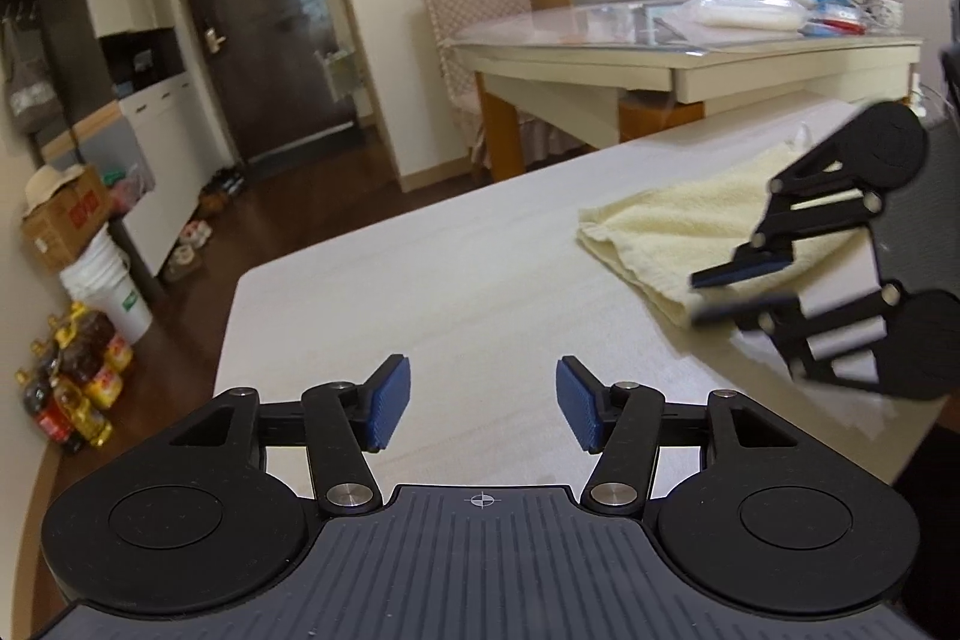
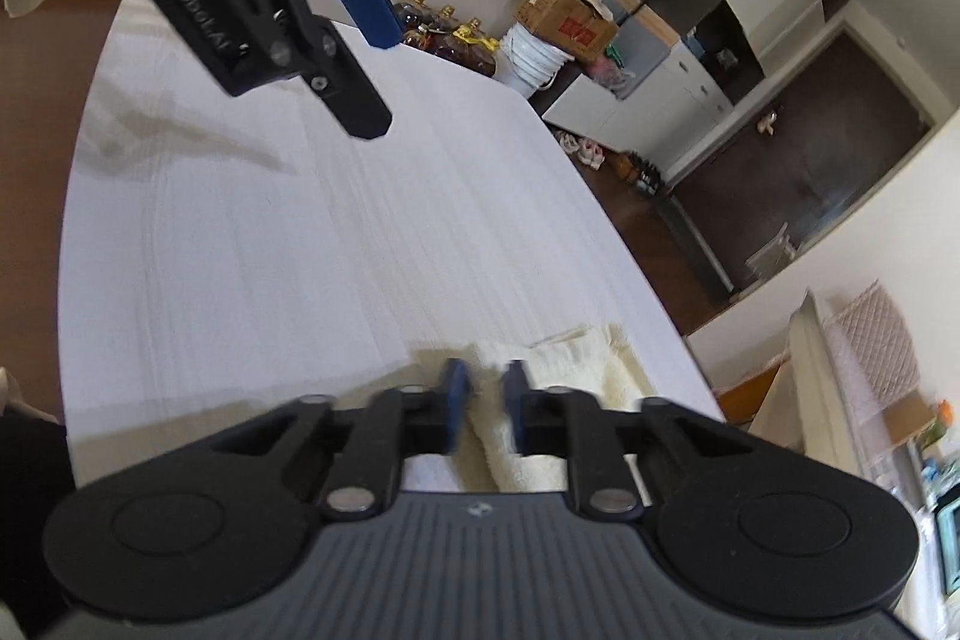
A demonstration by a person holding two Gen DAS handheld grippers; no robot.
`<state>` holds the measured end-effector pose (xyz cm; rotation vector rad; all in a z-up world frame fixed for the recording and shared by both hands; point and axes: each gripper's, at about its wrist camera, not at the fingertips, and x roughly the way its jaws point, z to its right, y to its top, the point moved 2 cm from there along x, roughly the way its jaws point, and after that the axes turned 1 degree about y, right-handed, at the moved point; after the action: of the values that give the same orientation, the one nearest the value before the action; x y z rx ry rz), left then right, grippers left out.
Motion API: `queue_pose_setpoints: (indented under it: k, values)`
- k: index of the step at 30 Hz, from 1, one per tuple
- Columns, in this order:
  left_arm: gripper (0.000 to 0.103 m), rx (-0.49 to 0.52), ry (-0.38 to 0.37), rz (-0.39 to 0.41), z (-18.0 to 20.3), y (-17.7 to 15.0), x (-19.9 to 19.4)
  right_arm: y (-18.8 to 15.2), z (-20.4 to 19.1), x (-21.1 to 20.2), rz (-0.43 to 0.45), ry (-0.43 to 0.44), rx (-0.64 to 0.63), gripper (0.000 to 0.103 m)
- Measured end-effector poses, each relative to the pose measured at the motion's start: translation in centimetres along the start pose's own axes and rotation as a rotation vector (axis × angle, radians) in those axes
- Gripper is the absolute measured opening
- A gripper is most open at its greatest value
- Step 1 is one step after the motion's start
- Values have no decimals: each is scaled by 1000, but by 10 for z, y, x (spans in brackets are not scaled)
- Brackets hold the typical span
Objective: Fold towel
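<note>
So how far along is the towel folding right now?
Done: the pale yellow towel already lies doubled over in a loose fold on the white table.
In hand: the right gripper has its pads at the towel's edge, cloth between them. The left gripper is open over bare table, holding nothing.
Left: a further fold and squaring up, probably.
</note>
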<state>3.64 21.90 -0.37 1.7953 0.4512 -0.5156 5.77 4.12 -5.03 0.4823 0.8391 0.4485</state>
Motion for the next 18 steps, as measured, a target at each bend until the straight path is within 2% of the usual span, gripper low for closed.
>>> queue_pose_setpoints:
  k: [3, 8, 12, 18]
  values:
    - [61, 133, -31, 25, 20, -3, -5, -5, 1, -18, 45, 30, 29, 9]
    - [61, 322, -109, 68, 58, -6, -11, -29, 14, -75, 137, 137, 124, 9]
    - [61, 486, -146, 113, 94, -10, -15, -48, 20, -115, 183, 214, 150, 9]
    - [61, 689, -192, 150, 142, -18, -20, -74, 23, -159, 215, 246, 172, 9]
